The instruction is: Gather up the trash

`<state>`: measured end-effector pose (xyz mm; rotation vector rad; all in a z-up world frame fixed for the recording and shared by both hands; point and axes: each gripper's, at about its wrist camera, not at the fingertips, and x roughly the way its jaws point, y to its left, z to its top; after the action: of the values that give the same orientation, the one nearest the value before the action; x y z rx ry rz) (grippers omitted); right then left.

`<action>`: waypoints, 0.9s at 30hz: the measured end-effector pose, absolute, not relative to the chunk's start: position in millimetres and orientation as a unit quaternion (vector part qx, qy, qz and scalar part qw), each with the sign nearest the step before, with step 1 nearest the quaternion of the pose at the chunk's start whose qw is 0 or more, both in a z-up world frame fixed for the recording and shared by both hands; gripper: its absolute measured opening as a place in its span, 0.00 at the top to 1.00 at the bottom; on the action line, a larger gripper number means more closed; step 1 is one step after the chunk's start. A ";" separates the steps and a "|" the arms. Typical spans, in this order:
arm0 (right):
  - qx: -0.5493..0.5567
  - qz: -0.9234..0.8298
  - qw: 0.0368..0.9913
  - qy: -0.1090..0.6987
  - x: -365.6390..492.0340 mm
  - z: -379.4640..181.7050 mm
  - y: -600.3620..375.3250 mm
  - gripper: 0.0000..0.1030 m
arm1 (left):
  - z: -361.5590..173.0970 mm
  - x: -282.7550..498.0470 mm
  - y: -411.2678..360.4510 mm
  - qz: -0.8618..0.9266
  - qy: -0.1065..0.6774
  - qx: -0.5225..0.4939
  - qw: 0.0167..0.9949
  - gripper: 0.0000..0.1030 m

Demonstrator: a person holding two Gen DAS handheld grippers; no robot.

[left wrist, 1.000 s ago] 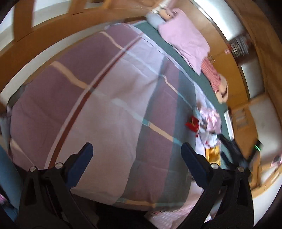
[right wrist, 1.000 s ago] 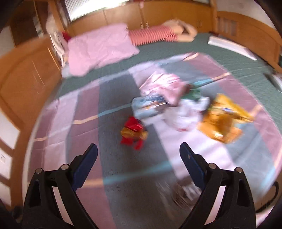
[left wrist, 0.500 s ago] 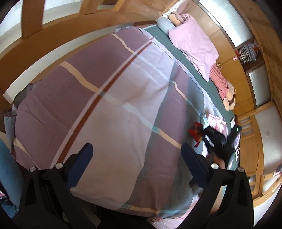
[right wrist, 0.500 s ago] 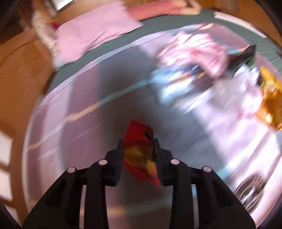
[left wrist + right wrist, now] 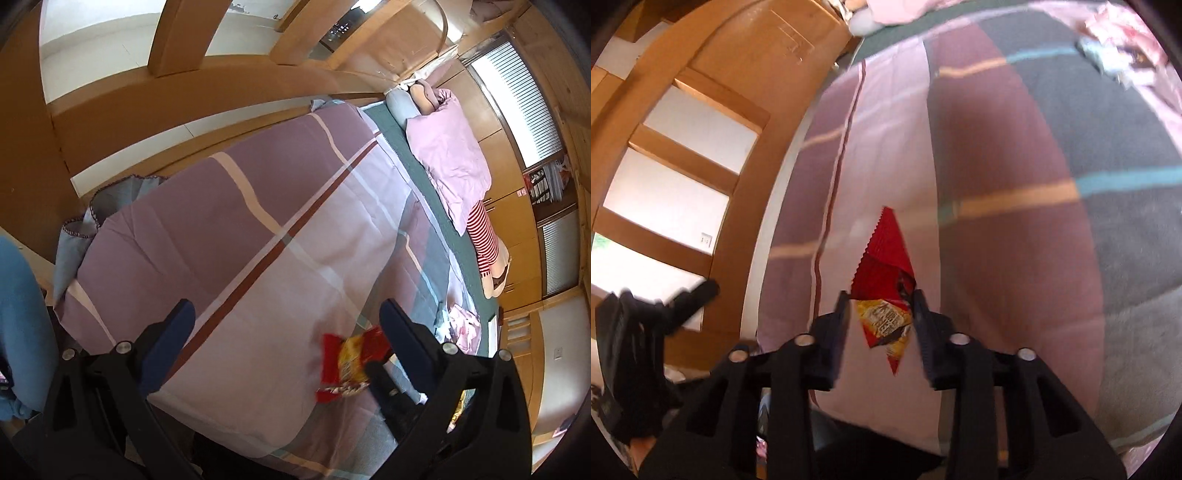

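- One red-and-yellow snack wrapper (image 5: 886, 280).
- Two grippers: the right gripper (image 5: 881, 325), the left gripper (image 5: 284, 328).
- One pink pillow (image 5: 448, 155).
- One striped quilt (image 5: 229, 229).
- One red-and-white striped plush toy (image 5: 485, 243).

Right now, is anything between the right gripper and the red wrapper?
No. The red wrapper already sits between the right gripper's jaws, which have just been opening, lifted above the quilt. Nothing else is between them.

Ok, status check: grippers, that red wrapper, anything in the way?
Right gripper has wrapper between jaws, which just opened a little. Left gripper open, empty, over quilt. More litter far side. Path clear.
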<state>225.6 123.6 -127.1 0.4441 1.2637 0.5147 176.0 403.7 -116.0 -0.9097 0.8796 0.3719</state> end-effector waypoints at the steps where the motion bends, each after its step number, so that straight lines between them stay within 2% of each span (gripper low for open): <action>1: 0.219 0.214 0.749 0.588 223.1 -130.8 115.6 0.50 | -115.8 176.8 402.9 0.170 0.411 -0.420 0.791 0.04; 2: 0.231 0.204 0.749 0.587 219.5 -131.3 111.5 0.37 | -115.9 178.0 402.0 0.168 0.413 -0.417 0.792 0.04; 3: 0.245 0.194 0.752 0.581 218.1 -130.7 104.0 0.32 | -115.7 178.5 400.5 0.166 0.414 -0.415 0.793 0.04; 9: 0.260 0.083 0.827 0.491 209.1 -104.0 55.8 0.22 | -119.3 186.2 388.1 0.145 0.435 -0.396 0.796 0.04; 13: 0.293 0.029 0.830 0.473 202.9 -104.7 27.2 0.22 | -124.4 192.3 377.9 0.124 0.454 -0.379 0.797 0.04; 16: 0.333 0.003 0.842 0.424 190.9 -95.9 11.2 0.22 | -129.3 197.3 369.2 0.106 0.471 -0.368 0.795 0.04; 19: 0.318 -0.014 0.860 0.400 188.7 -85.6 10.5 0.18 | -134.2 199.4 367.3 0.088 0.478 -0.377 0.788 0.04; 23: 0.307 -0.029 0.855 0.418 191.9 -94.2 11.6 0.18 | -141.0 199.6 368.0 0.083 0.475 -0.395 0.782 0.04; 27: 0.332 -0.044 0.835 0.436 191.3 -108.4 3.1 0.18 | -145.2 210.8 348.2 0.050 0.486 -0.367 0.791 0.04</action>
<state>191.3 3.1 -108.4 0.7040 0.9225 -0.0930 210.8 348.2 -145.2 -0.7906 1.0466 0.1074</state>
